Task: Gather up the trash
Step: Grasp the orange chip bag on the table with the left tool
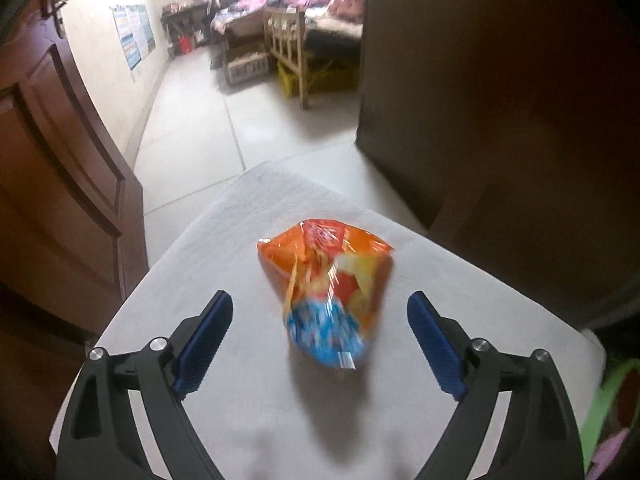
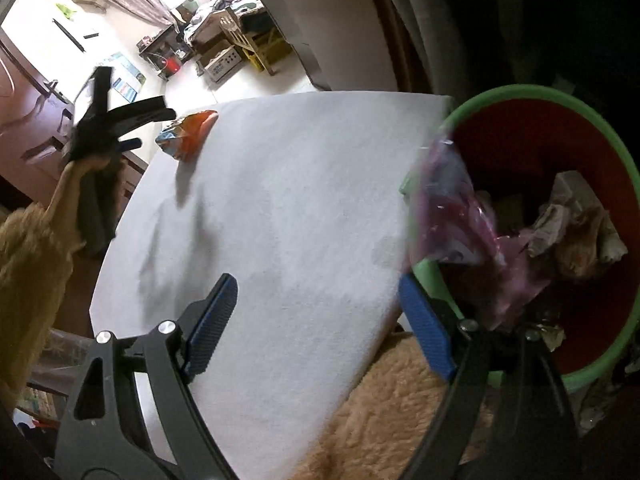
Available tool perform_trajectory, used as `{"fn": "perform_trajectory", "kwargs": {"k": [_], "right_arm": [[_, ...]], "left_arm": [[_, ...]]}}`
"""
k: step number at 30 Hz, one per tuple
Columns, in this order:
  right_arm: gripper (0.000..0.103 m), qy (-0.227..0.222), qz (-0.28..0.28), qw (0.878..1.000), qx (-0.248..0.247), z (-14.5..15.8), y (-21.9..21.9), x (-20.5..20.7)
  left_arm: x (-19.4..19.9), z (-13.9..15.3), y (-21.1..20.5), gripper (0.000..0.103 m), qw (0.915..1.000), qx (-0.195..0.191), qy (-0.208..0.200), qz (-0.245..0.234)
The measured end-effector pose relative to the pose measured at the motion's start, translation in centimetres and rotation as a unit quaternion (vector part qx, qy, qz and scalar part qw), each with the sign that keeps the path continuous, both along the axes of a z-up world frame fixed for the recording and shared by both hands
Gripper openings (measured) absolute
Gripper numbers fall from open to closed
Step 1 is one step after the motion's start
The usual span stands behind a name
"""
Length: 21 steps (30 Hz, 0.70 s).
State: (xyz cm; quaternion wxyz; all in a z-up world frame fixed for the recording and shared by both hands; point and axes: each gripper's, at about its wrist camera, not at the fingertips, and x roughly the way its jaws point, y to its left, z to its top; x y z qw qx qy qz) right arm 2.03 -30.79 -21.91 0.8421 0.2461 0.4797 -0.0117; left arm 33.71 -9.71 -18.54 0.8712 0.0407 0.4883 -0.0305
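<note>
white table [image 1: 248, 400], orange snack bag [image 1: 324, 280] on it

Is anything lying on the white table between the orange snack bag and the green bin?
No. In the right wrist view the white table is bare between the orange snack bag and the green bin; only shadows cross it.

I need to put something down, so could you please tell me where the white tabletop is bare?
Nearly all of the white tabletop is bare, from the orange snack bag near its far left edge across to the bin at its right corner. The bin itself is crowded with wrappers.
</note>
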Motion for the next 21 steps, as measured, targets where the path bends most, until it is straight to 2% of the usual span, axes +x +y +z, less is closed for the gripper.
{"fn": "perform_trajectory", "kwargs": {"k": [2, 5, 8, 11, 13, 17, 21], "right_arm": [[0.081, 0.003, -0.009, 1.0, 0.0, -0.1, -0.4, -0.2], [0.081, 0.003, -0.021, 1.0, -0.009, -0.4, -1.4, -0.4], [0.083, 0.003, -0.034, 0.999, -0.008, -0.5, -2.3, -0.4], [0.083, 0.004, -0.039, 0.999, -0.002, -1.0, -2.9, 0.0], [0.083, 0.004, -0.037, 0.999, 0.0, -1.0, -3.0, -0.1], [0.083, -0.003, -0.031, 0.999, -0.004, -0.6, -2.5, 0.0], [0.083, -0.016, -0.025, 1.0, -0.008, 0.4, -1.7, 0.1]], "left_arm": [[1.9, -1.4, 0.0, 0.082, 0.9997, 0.006, 0.024, 0.005], [3.3, -3.4, 0.3, 0.05, 0.9981, 0.01, 0.058, 0.017], [2.6, -3.2, 0.3, 0.046, 0.9993, 0.019, 0.033, 0.006], [0.9, -3.0, -0.1, 0.043, 0.9974, 0.068, 0.011, -0.019], [-0.4, -2.5, 0.1, 0.041, 0.9965, 0.079, -0.001, -0.029], [-4.6, 0.8, 1.4, 0.041, 0.999, 0.024, -0.021, -0.03], [-10.1, 4.6, 1.6, 0.041, 0.9977, -0.009, -0.056, -0.038]]}}
